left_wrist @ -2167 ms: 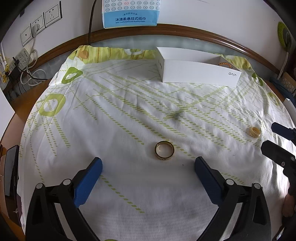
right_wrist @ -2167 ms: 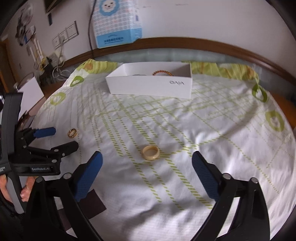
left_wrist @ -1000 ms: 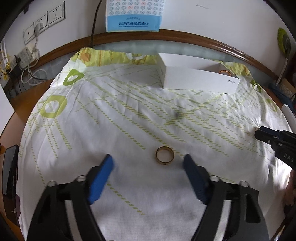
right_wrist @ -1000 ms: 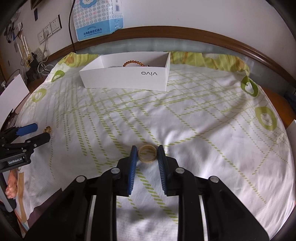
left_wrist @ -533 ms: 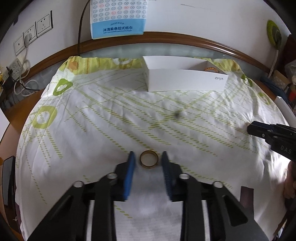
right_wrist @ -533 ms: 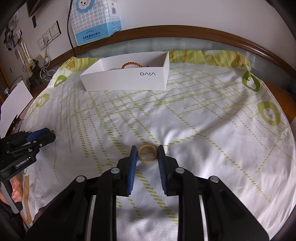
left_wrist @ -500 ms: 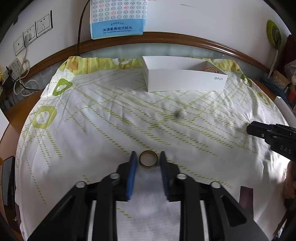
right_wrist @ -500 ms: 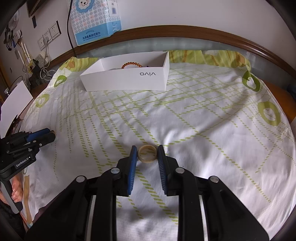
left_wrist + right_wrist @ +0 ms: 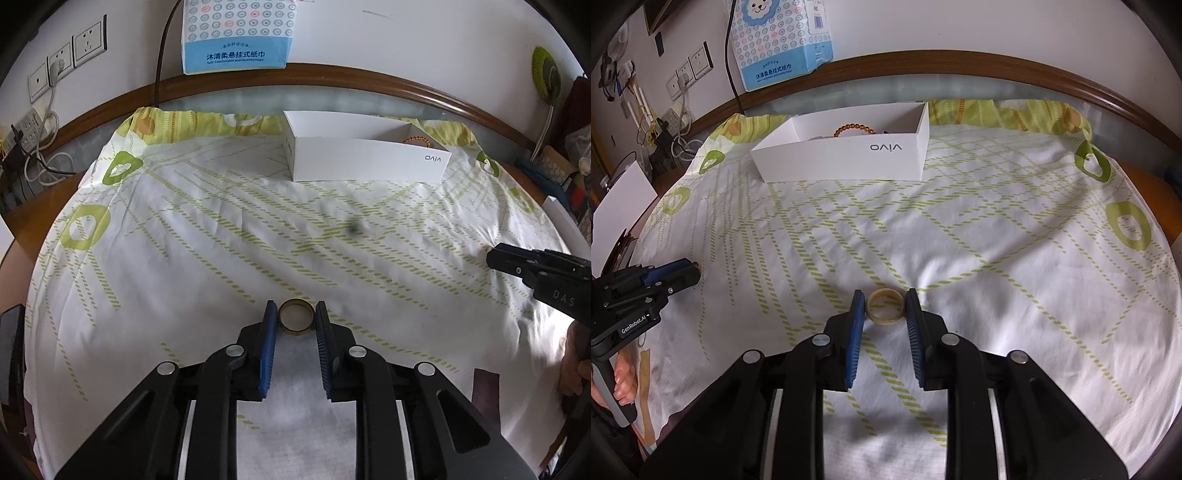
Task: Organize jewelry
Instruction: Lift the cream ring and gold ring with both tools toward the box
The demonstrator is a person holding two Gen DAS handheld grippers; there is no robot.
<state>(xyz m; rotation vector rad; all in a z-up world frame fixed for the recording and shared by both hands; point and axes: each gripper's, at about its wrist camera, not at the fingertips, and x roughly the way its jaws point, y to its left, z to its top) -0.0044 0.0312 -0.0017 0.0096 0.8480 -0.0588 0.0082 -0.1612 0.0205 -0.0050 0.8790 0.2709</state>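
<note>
**Two rings pinched, one box to reach**

A round table under a white cloth with green dashes [image 9: 184,240] fills the room's near side, a wooden rim curving behind it.

Left wrist view: the left gripper [image 9: 295,320] is pressed in on a gold ring [image 9: 296,322] at lower centre, both pads touching its sides. The white box [image 9: 365,162] sits in the upper right, well apart, with plain cloth between. A ring held only by its curved wall could, I think, pop out if the squeeze is uneven. The right gripper [image 9: 495,256] juts in at the right edge, so the paths may cross.

Right wrist view: the right gripper [image 9: 885,301] pinches a pale ring [image 9: 885,305] the same way, lower centre. The box [image 9: 846,158], holding an amber bead bracelet [image 9: 853,129], lies upper centre with open cloth ahead. Its near wall could catch a low carry.
</note>
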